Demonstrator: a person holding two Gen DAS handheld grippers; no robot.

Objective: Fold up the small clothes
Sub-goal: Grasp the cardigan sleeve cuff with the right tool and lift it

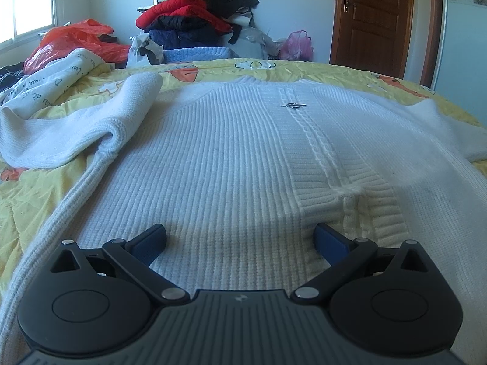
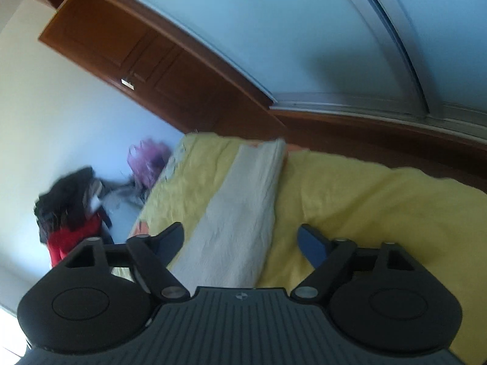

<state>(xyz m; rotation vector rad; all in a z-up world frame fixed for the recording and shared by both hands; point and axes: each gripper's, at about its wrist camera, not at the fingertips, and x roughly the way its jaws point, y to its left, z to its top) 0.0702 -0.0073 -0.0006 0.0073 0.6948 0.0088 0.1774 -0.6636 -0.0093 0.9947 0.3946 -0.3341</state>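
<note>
- A white knit sweater [image 1: 231, 158] lies flat, spread across the yellow bedspread [image 1: 39, 200], hem toward the left wrist camera and neck toward the far edge of the bed
- One sleeve [image 1: 76, 130] lies bunched and doubled over beside the body; the other sleeve [image 2: 243, 213] stretches out straight over the yellow cover in the right wrist view
- The left gripper [image 1: 240, 238] hovers low over the hem, jaws spread wide, nothing between them
- The right gripper [image 2: 242, 240] is tilted and blurred, jaws well apart and empty, the straight sleeve running between and beyond its fingers, apparently not pinched
- The knit looks soft, thick and limp, fairly light; it should drape and stretch rather than hold a crease, and its ribbed texture should give the pads good purchase
- A small metal ornament [image 1: 292, 106] sits on the cabled front band, best kept out of the pinch
- Sensible holds are the cuff or sleeve edge, then the ribbed hem corners, gripping both layers
</note>
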